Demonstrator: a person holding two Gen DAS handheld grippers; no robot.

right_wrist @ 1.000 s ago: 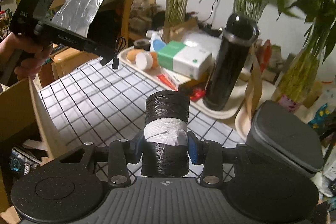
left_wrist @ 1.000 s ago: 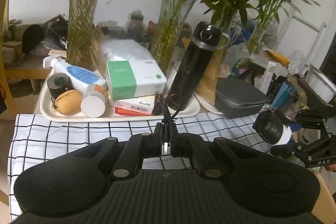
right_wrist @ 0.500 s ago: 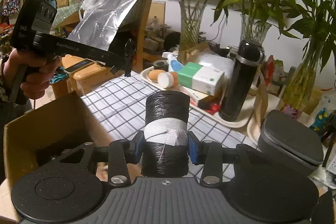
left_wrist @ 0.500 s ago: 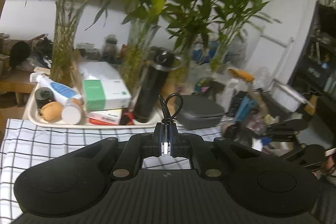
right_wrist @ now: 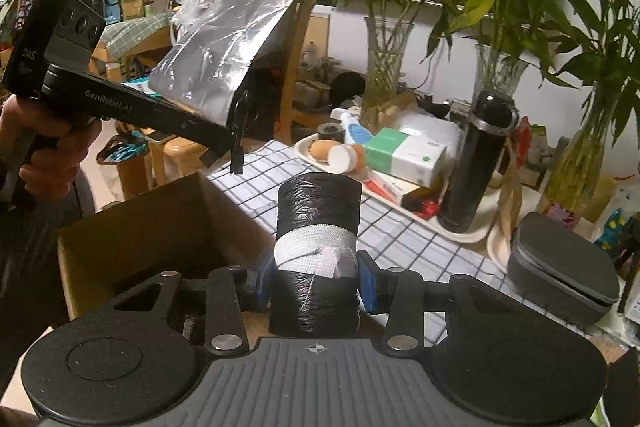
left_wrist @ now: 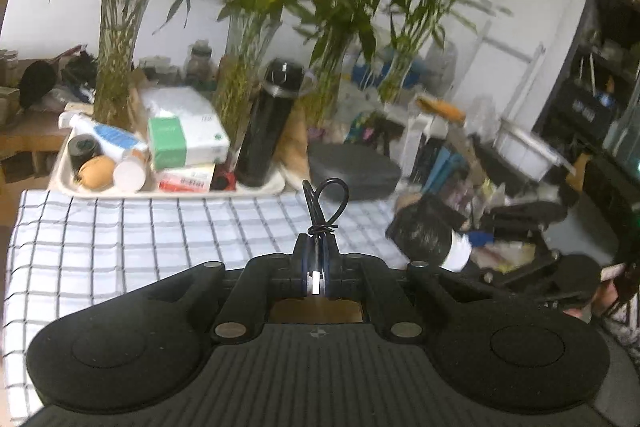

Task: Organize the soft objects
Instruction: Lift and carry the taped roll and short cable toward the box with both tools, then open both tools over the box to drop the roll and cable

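Note:
My left gripper (left_wrist: 316,247) is shut on a small coiled black cable (left_wrist: 322,201), held above the near edge of the checked tablecloth (left_wrist: 120,239). It also shows in the right wrist view (right_wrist: 237,147), high at the left with the cable hanging down. My right gripper (right_wrist: 316,279) is shut on a black bin-bag roll with a white band (right_wrist: 318,223). The roll also shows in the left wrist view (left_wrist: 424,235), blurred, at the right. An open cardboard box (right_wrist: 160,223) sits below, left of the roll.
A cream tray (right_wrist: 460,233) at the table's back holds a black flask (right_wrist: 478,163), a green-and-white tissue pack (right_wrist: 404,155), bottles and a tape roll. A grey zip case (right_wrist: 560,263) lies to its right. Vases of bamboo stand behind. A foil sheet (right_wrist: 224,59) hangs at left.
Both grippers have drawn back from the table towards its near edge and risen. The cardboard box has come into the right wrist view. Both grips are unchanged.

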